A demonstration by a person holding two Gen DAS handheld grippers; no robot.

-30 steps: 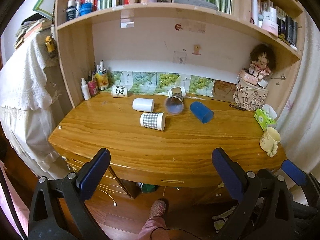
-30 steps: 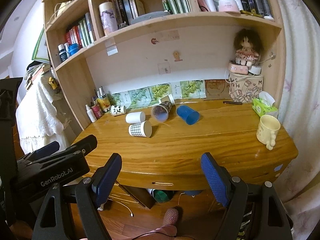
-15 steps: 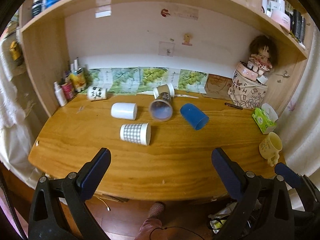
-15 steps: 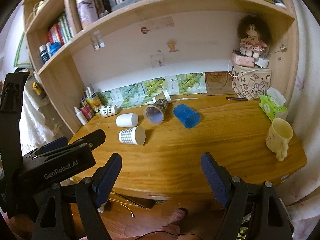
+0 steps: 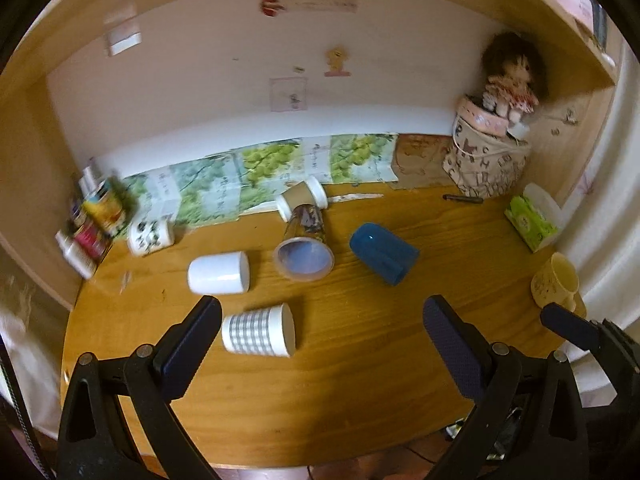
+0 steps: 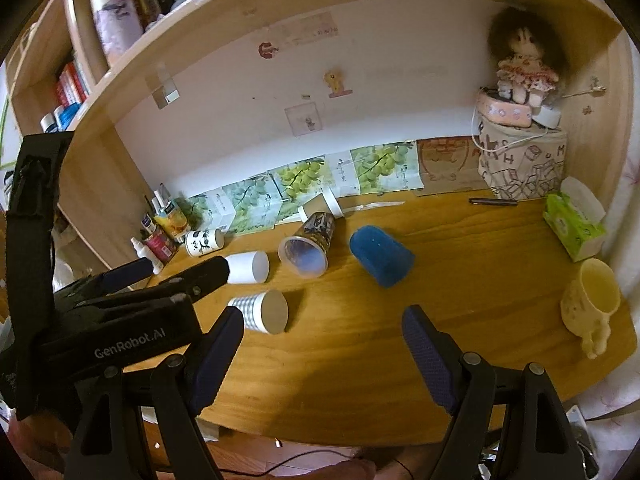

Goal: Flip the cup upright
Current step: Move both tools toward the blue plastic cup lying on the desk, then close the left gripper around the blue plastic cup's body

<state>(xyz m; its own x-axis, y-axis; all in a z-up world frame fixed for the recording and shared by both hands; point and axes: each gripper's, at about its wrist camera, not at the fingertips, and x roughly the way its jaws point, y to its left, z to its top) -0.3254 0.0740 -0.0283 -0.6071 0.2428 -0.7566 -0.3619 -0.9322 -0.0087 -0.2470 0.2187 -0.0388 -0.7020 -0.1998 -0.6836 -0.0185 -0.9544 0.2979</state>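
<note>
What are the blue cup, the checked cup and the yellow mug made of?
Blue cup: probably plastic, its smooth side carrying a shiny highlight. Checked cup: perhaps paper, matte with a printed grid, though ceramic is possible. Yellow mug: thick-walled, pale, likely ceramic or resin.

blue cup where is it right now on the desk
The blue cup lies on its side mid-desk in both views, right of the clear patterned cup and well left of the yellow mug.

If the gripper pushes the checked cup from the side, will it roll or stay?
The checked cup lies on its side on the desk, so a sideways nudge would probably roll it. It narrows toward one end, so it may curve rather than roll straight. It looks like thin paper, likely light and easily crushed.
</note>
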